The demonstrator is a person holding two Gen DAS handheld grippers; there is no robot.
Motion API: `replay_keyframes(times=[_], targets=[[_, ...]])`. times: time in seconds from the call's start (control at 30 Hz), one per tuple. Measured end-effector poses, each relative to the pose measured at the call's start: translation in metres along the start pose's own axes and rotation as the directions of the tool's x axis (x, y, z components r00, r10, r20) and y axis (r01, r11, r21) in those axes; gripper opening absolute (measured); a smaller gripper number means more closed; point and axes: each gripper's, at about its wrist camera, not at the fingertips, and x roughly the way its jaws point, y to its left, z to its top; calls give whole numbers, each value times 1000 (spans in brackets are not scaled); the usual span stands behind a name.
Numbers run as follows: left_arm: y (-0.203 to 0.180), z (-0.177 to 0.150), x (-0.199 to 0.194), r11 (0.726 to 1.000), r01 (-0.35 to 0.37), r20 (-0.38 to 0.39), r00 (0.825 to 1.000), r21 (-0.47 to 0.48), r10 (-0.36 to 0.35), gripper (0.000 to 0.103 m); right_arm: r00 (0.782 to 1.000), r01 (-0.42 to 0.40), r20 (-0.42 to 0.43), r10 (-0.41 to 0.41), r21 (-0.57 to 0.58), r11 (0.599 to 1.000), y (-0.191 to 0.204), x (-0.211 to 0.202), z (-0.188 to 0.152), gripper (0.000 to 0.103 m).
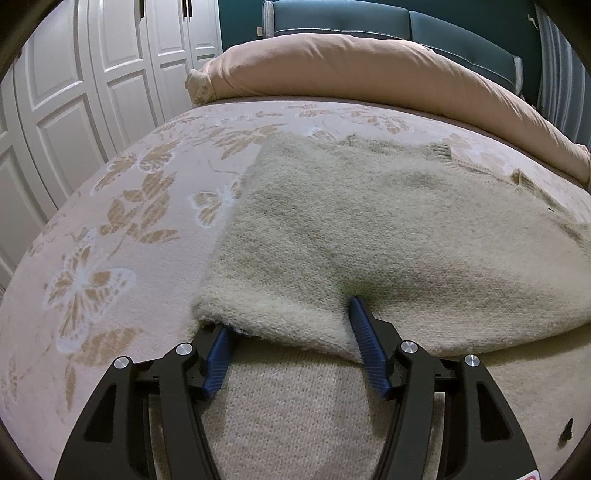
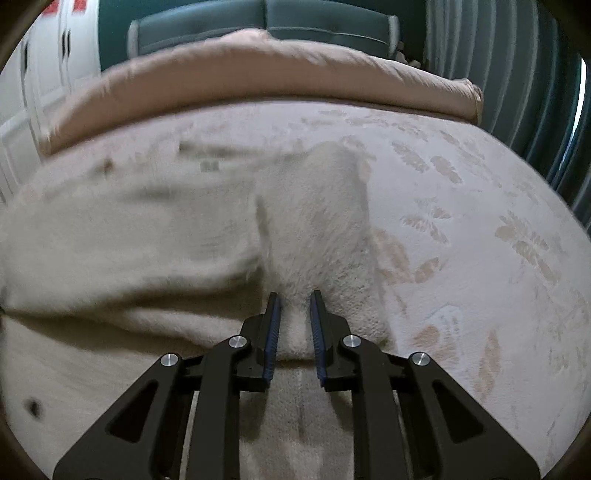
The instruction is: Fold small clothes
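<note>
A cream knit sweater [image 1: 351, 229] lies on the bed, its near hem folded back over itself. My left gripper [image 1: 290, 317] stands open and wide at that folded edge. Its left fingertip is hidden under the fabric and its right pad [image 1: 364, 332] rests against the fold. In the right wrist view the sweater [image 2: 129, 236] is blurred, with a folded sleeve or side strip running straight ahead. My right gripper [image 2: 295, 295] is nearly shut there, and a ridge of the knit fills the narrow gap between its pads.
The bed cover [image 1: 110, 221] is pale with tan butterfly and leaf prints. It extends to the right of the sweater in the right wrist view [image 2: 461, 221]. A rolled pink duvet [image 1: 351, 62] lies across the far end, before a teal headboard [image 1: 369, 18]. White wardrobe doors [image 1: 74, 92] stand at left.
</note>
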Motion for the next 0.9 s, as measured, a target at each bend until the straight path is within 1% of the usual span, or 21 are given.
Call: replay_keyframes(times=[0.03, 0.07, 0.1, 0.13, 0.2, 0.23, 0.27, 0.3, 0.33, 0.4, 0.43, 0.5, 0.57, 0.67, 0.7, 0.73, 0.77, 0.8, 0.83, 0.87, 0.9], targets=[[0, 0, 0, 1000, 0, 1, 1000, 0, 0, 59, 1000, -27, 10, 27, 39, 999, -4, -6, 4, 31], [0, 0, 0, 1000, -1, 2, 1000, 0, 1, 59, 998, -66, 18, 65, 93, 993, -7, -12, 10, 35], [0, 0, 0, 1000, -1, 1, 1000, 1, 1, 59, 996, -94, 11, 94, 114, 989, -6, -12, 14, 38], [0, 0, 0, 1000, -2, 0, 1000, 1, 2, 59, 993, -117, -8, 119, 116, 986, -2, -9, 18, 38], [0, 0, 0, 1000, 0, 0, 1000, 0, 0, 59, 991, -124, -39, 128, 79, 989, 13, 2, 23, 37], [0, 0, 0, 1000, -1, 0, 1000, 0, 1, 59, 991, -114, -62, 117, 53, 992, 20, 10, 24, 38], [0, 0, 0, 1000, -1, 1, 1000, 0, 1, 59, 992, -81, -100, 82, 15, 997, 27, 24, 23, 37], [0, 0, 0, 1000, -1, 1, 1000, 0, 1, 59, 992, -70, -105, 69, -5, 998, 28, 31, 20, 37], [0, 0, 0, 1000, -1, 1, 1000, 0, 1, 59, 993, -75, -93, 74, -9, 997, 25, 33, 18, 38], [0, 0, 0, 1000, 1, 2, 1000, -1, -1, 59, 990, -105, -96, 107, 17, 994, 18, 35, 17, 38], [0, 1, 0, 1000, 2, 2, 1000, -2, -2, 59, 989, -108, -100, 110, 22, 994, 16, 35, 17, 39], [0, 1, 0, 1000, 0, 1, 1000, -1, 0, 59, 990, -90, -112, 91, 11, 996, 20, 31, 20, 39], [-1, 3, -1, 1000, 0, -5, 1000, 0, 0, 59, 992, -55, -116, 56, 11, 998, 20, 14, 24, 40], [3, 8, -11, 1000, 25, -27, 999, -15, -26, 60, 989, -69, -123, 78, 78, 995, 2, -23, 17, 40], [6, 7, -19, 999, 34, -45, 998, -23, -35, 61, 988, -75, -127, 87, 95, 993, -7, -38, 10, 43], [8, 4, -25, 999, 30, -55, 998, -28, -32, 69, 988, -75, -130, 88, 102, 992, -16, -51, 3, 51], [12, -4, -41, 999, 19, -67, 997, -34, -22, 72, 987, -67, -137, 81, 109, 992, -28, -70, -10, 55], [16, -12, -54, 999, 17, -69, 997, -35, -19, 73, 987, -61, -144, 77, 112, 992, -37, -83, -22, 60], [21, -22, -69, 999, 19, -68, 997, -31, -21, 76, 986, -57, -152, 74, 114, 992, -46, -97, -34, 61], [30, -39, -90, 1000, 21, -74, 997, -21, -23, 79, 981, -56, -176, 78, 124, 991, -61, -115, -55, 61], [36, -49, -101, 1000, 18, -85, 996, -19, -20, 80, 976, -59, -200, 87, 140, 988, -71, -125, -70, 61]])
